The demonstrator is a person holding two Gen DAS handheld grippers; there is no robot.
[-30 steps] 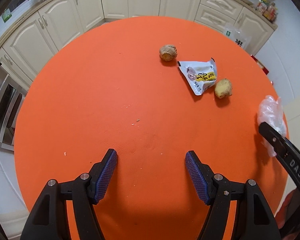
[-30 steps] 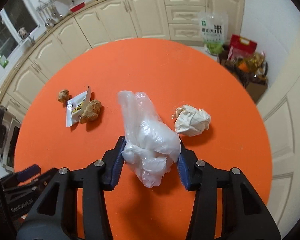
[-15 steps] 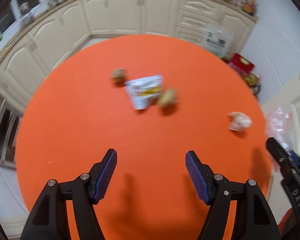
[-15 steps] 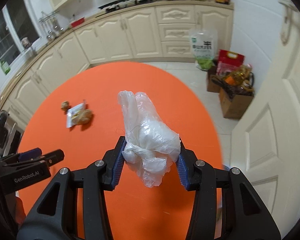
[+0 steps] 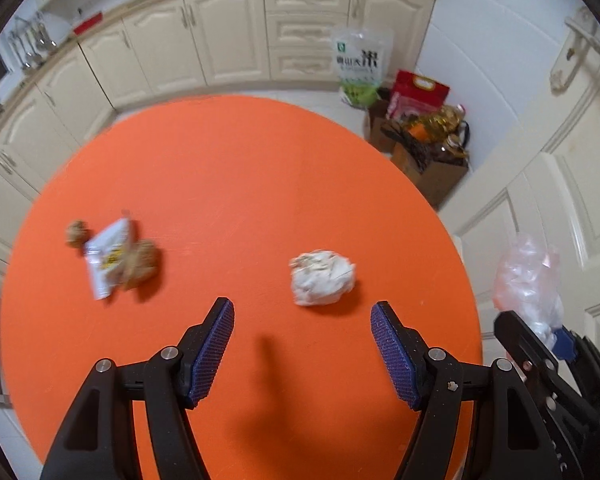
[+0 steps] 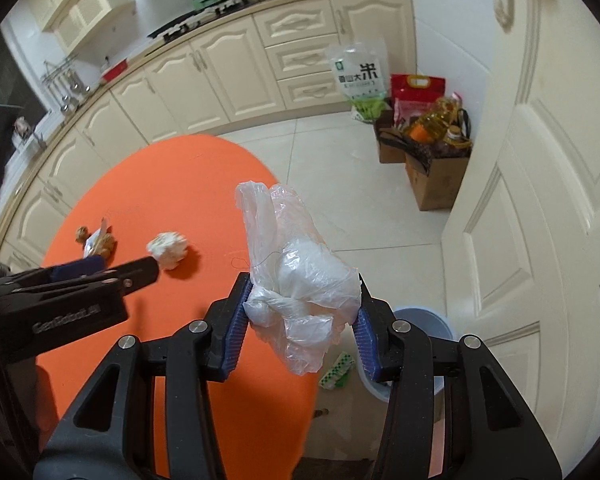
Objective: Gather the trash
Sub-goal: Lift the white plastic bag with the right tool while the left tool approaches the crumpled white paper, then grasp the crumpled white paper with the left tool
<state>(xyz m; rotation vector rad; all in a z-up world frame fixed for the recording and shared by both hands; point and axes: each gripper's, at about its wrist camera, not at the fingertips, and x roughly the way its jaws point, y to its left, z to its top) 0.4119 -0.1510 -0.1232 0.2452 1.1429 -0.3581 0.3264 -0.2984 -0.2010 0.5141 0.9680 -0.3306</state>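
Beyond the table's edge, right gripper (image 6: 300, 316) clamps plastic bag (image 6: 296, 264)

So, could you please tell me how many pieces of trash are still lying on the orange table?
4: a paper wad ahead of the left gripper, and at the far left a wrapper between two brown lumps. None looks hidden.

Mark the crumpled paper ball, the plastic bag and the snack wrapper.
crumpled paper ball (image 5: 323, 278), left wrist view, middle of the wad.
plastic bag (image 6: 300, 276), right wrist view, bulging middle between the right tool's pads.
snack wrapper (image 5: 107, 258), left wrist view, centre of its blurred printed face.
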